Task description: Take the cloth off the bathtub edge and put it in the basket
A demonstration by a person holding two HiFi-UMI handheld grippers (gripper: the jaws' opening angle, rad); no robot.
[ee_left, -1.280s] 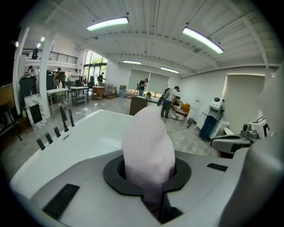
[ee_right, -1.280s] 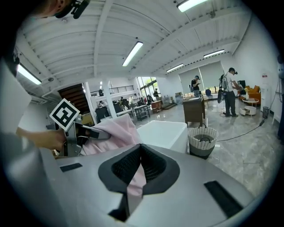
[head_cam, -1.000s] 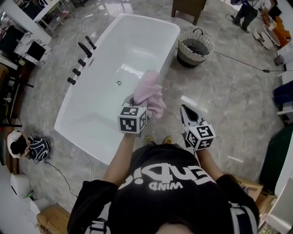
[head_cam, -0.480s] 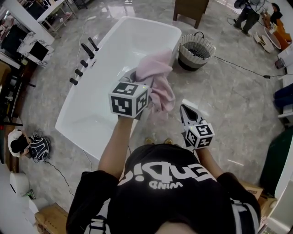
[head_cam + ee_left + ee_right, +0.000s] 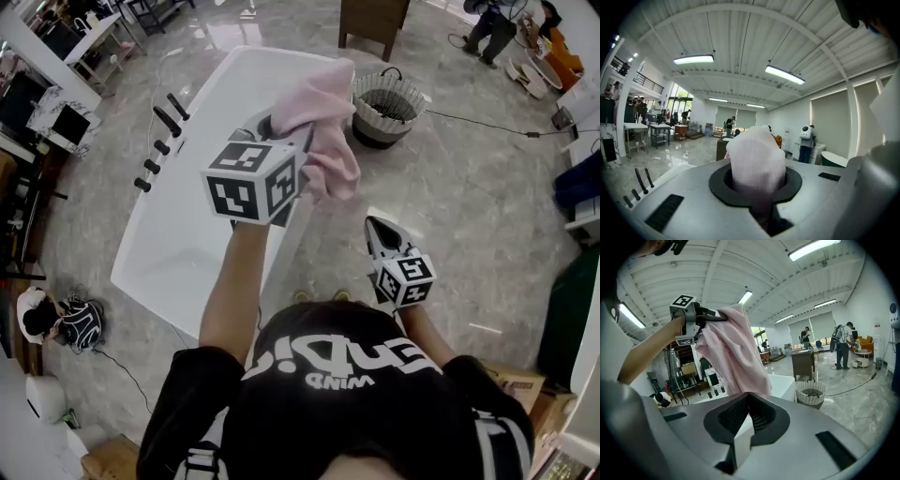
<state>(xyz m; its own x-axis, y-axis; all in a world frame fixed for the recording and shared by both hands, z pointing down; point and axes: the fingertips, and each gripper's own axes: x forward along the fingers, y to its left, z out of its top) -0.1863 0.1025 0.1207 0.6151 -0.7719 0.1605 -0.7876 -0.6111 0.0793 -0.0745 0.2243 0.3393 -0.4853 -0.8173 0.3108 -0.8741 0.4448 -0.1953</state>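
A pink cloth (image 5: 322, 127) hangs in the air over the right rim of the white bathtub (image 5: 187, 234), clear of the edge. My left gripper (image 5: 270, 129) is raised high and shut on the cloth's top; in the left gripper view the cloth (image 5: 757, 161) bulges up from between the jaws of the gripper (image 5: 761, 199). The round woven basket (image 5: 387, 105) stands on the floor past the tub's far right corner. My right gripper (image 5: 380, 230) is low beside the tub, shut and holding nothing. The right gripper view shows the cloth (image 5: 733, 350) and the basket (image 5: 811, 392).
Black tap handles (image 5: 159, 141) line the tub's left rim. A brown wooden cabinet (image 5: 373, 21) stands behind the basket, and a cable (image 5: 487, 127) runs across the marble floor to its right. People stand at the far right (image 5: 487, 28). A bag (image 5: 80, 319) lies left of the tub.
My left gripper has risen with the pink cloth, lifting it off the tub edge and carrying it a little toward the basket. The right gripper has barely moved.
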